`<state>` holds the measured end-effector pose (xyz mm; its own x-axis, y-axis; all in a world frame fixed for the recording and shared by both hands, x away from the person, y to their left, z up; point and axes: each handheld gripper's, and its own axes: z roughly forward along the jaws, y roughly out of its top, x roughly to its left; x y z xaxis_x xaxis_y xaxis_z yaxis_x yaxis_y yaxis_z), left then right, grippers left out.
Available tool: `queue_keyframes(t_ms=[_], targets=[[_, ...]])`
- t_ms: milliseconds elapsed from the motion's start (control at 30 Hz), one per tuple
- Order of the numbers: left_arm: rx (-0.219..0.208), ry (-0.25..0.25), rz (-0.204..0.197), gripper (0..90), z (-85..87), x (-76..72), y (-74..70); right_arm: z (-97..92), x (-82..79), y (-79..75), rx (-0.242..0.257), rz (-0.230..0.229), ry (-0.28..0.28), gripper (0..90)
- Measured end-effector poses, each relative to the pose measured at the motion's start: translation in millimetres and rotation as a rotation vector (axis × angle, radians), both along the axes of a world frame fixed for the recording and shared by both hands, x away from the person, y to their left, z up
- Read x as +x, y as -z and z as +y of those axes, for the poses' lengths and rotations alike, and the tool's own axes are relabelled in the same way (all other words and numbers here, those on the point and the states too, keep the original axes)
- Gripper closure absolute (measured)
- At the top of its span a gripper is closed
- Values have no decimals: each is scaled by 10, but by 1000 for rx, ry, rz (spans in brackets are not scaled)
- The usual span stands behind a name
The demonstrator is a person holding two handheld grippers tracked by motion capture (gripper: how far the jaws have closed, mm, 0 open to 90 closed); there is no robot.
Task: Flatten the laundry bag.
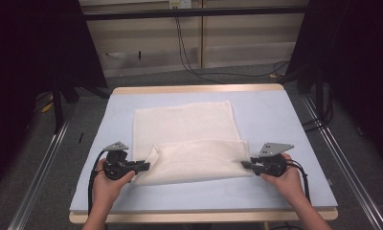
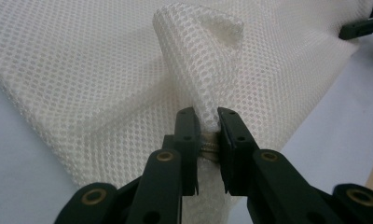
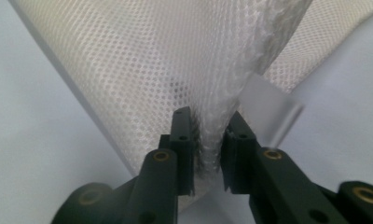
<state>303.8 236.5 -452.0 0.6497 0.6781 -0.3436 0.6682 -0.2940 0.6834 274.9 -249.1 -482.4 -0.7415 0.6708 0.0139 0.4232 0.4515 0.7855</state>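
Observation:
A white mesh cloth (image 1: 185,127) lies on the blue table cover (image 1: 275,115). Its near edge is raised and folded back toward the far side. My left gripper (image 1: 147,166) is shut on the cloth's near left corner; in the left gripper view the mesh (image 2: 194,60) rises bunched from between the jaws of that gripper (image 2: 207,117). My right gripper (image 1: 244,164) pinches the near right corner. In the right gripper view a gathered fold of cloth (image 3: 175,56) stands between the jaws of this gripper (image 3: 207,120). Both grippers sit low, just above the table.
The table's wooden front edge (image 1: 204,216) is close to the person's forearms. Metal rails (image 1: 41,163) run along the floor on both sides. Cables (image 1: 189,57) lie on the floor beyond the table. The right gripper's tip (image 2: 362,25) peeks in at the top right of the left gripper view.

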Motion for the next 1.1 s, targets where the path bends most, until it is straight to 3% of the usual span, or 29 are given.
queue_keyframes(t_ms=[133,333,467,600,667,700,800,1000,1100], targets=[[-9,11,-9,790,43,-55,0,-96,2,-80,75,23,52,648],[0,23,-23,790,54,-102,-15,-322,-21,-190,127,28,125,602],[2,29,-28,790,66,-116,-12,-447,2,-211,120,23,182,642],[6,29,-31,791,63,-121,-11,-425,113,-160,74,32,204,684],[2,34,-31,791,66,-124,-6,-398,194,-104,19,37,208,690],[0,36,-32,791,68,-124,-5,-372,241,-68,-2,38,202,693],[-2,49,-29,790,79,-130,-2,-282,280,-24,62,58,146,694],[-10,46,-28,788,79,-158,-1,-242,182,-135,173,42,73,705],[-6,51,-28,786,82,-179,-12,-234,108,-145,177,45,12,705]])
